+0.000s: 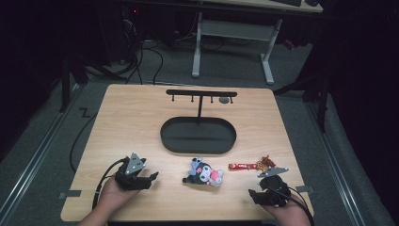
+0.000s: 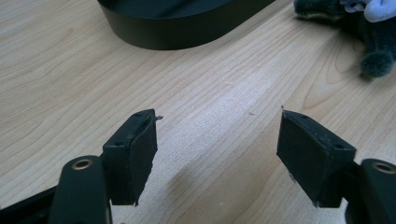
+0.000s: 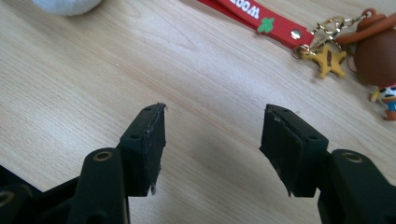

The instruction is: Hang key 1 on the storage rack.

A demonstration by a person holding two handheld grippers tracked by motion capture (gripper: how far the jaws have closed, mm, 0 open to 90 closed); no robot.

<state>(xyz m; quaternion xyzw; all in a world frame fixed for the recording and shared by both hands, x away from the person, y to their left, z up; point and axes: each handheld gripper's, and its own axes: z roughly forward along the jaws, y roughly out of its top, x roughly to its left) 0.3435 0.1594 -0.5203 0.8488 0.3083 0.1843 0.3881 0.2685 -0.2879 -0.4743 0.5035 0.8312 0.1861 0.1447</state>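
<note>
A black hanger stand with an oval base (image 1: pixel 198 135) and a top bar with pegs (image 1: pixel 201 93) stands mid-table. In front of it lies a dark plush toy (image 1: pixel 203 172) with a pink and white face; its edge is at top right (image 2: pixel 369 28) in the left gripper view. To its right lies a keychain with a red strap (image 1: pixel 241 166) (image 3: pixel 261 18), a gold star (image 3: pixel 327 58) and a brown-hatted figure (image 3: pixel 376 51). My left gripper (image 1: pixel 149 180) (image 2: pixel 218 135) rests open at front left. My right gripper (image 1: pixel 255 194) (image 3: pixel 212 128) is open at front right, just short of the keychain.
The wooden table (image 1: pixel 136 122) stands on grey carpet. A small dark object (image 1: pixel 225 100) hangs near the stand's right pegs. A white desk frame (image 1: pixel 233 33) and cables are behind the table. Tape marks (image 1: pixel 69 194) sit at the front corners.
</note>
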